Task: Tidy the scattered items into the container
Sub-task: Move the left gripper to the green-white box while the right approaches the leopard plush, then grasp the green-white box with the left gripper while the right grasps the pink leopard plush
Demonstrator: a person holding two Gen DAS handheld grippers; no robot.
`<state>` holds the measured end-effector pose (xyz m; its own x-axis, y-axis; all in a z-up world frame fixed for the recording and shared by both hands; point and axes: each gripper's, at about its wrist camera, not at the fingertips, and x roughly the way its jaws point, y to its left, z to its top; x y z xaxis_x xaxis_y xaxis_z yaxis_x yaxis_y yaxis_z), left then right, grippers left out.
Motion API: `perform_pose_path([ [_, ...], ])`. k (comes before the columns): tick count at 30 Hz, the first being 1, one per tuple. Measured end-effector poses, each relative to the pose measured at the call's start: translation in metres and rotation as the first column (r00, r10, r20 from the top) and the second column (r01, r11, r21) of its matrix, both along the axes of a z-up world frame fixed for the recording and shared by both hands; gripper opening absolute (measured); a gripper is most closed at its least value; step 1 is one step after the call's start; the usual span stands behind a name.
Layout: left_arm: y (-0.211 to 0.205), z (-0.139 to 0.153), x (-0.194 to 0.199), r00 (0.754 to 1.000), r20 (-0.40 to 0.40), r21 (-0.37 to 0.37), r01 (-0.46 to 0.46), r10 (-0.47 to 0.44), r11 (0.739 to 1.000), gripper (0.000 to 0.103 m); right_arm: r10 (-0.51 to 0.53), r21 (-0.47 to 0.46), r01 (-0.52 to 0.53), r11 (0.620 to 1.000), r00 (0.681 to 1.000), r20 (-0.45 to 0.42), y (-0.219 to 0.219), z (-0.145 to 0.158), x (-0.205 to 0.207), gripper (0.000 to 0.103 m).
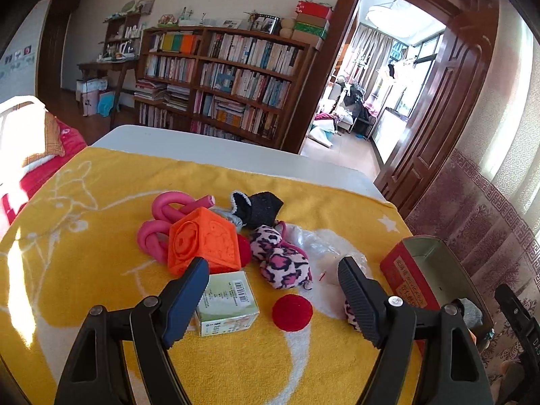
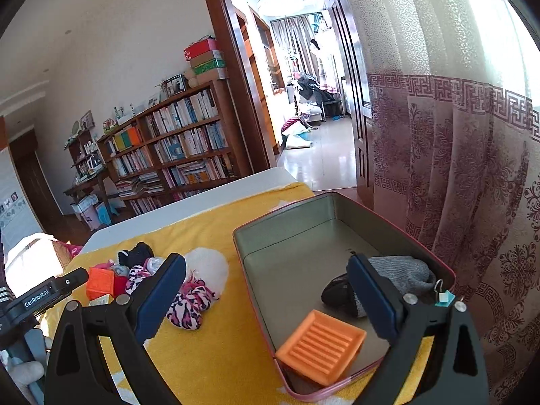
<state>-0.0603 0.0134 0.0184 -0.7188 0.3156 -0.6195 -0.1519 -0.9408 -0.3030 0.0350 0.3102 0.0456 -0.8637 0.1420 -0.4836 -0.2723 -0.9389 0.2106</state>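
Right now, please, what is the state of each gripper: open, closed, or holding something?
Left gripper: open, holding nothing, above the scattered items.
Right gripper: open, holding nothing, above the tin.

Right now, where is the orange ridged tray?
In the right wrist view, the orange ridged tray lies inside the tin, at its near end, beside the dark sock.

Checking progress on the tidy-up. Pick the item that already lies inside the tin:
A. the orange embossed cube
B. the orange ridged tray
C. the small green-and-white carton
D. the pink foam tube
B: the orange ridged tray lies on the floor of the tin, by a grey sock; the other three are on the yellow towel.
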Motion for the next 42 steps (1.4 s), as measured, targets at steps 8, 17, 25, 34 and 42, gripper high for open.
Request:
perform_pose_path([
  [8,-0.023,-0.019,-0.001,0.998,0.044,0.002,-0.040,0.040,0.999,0.081,0.199,0.039,-0.202,0.979,0.978,0.062,-0.058,-0.010,-0.022,0.098],
  [17,-0.019,-0.038,-0.006,0.995,0.089,-0.044,-0.036,0.039,0.998,0.081,0.280,0.045,-0.290,0.956,0.948,0.154,-0.096,-0.034,-0.047,0.098],
  [25,-0.015,-0.055,-0.020,0.988,0.142,-0.067,-0.053,0.062,0.996,0.081,0.282,0.085,-0.301,0.950,0.941,0.188,-0.109,-0.048,-0.059,0.098],
  [34,0.002,-0.062,-0.025,0.990,0.143,-0.097,0.001,0.013,0.995,0.086,0.288,0.058,-0.308,0.950,0.931,0.225,-0.106,-0.073,-0.072,0.098],
  [42,0.005,-0.064,-0.027,0.990,0.141,-0.102,0.016,-0.001,0.995,0.086,0.284,-0.013,-0.290,0.957,0.928,0.241,-0.093,-0.084,-0.077,0.098],
])
